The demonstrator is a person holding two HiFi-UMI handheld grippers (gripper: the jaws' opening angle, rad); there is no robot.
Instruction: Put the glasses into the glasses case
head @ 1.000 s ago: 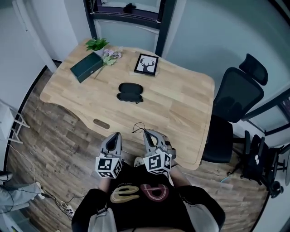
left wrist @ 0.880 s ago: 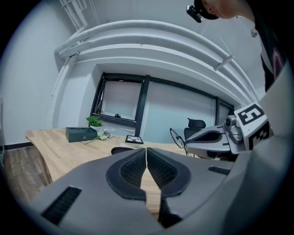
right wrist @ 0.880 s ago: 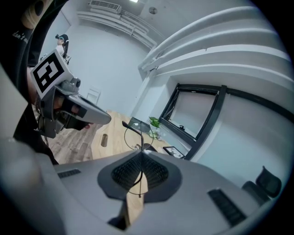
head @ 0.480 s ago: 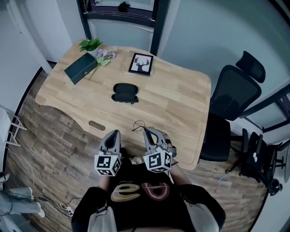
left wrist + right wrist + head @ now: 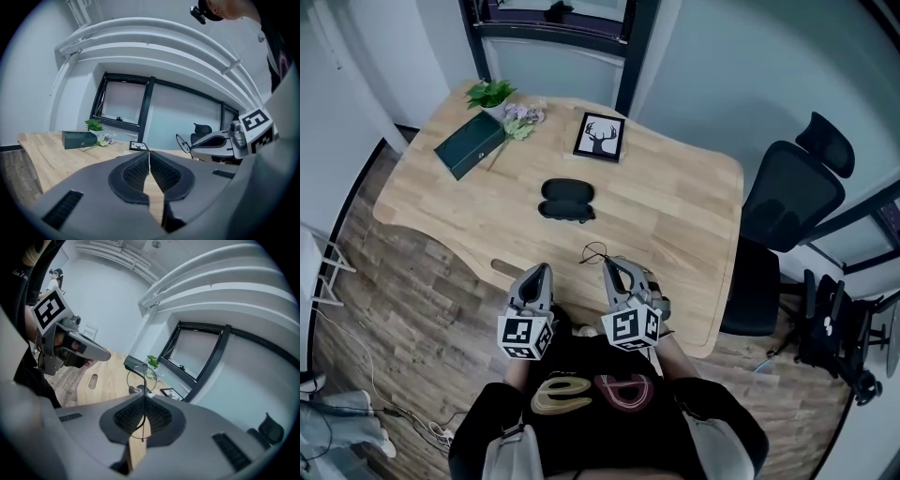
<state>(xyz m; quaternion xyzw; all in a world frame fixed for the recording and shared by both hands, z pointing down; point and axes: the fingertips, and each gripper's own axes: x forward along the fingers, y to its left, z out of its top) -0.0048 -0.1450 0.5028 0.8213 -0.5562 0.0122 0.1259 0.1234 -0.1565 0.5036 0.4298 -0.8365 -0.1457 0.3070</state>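
Observation:
The black glasses case lies open near the middle of the wooden table. My right gripper hangs over the table's near edge, shut on thin wire-rimmed glasses that stick out past its tips. In the right gripper view the pads pinch the frame at the gripper. My left gripper is level beside it, shut with nothing in it. In the left gripper view the right gripper and the glasses show on the right.
A dark green box, a small plant, some flowers and a framed deer picture stand at the table's far side. A black office chair is on the right. The person's torso is just behind the grippers.
Both grippers have edged forward toward the table, side by side. The glasses stay in the right gripper; the case has not moved on the table.

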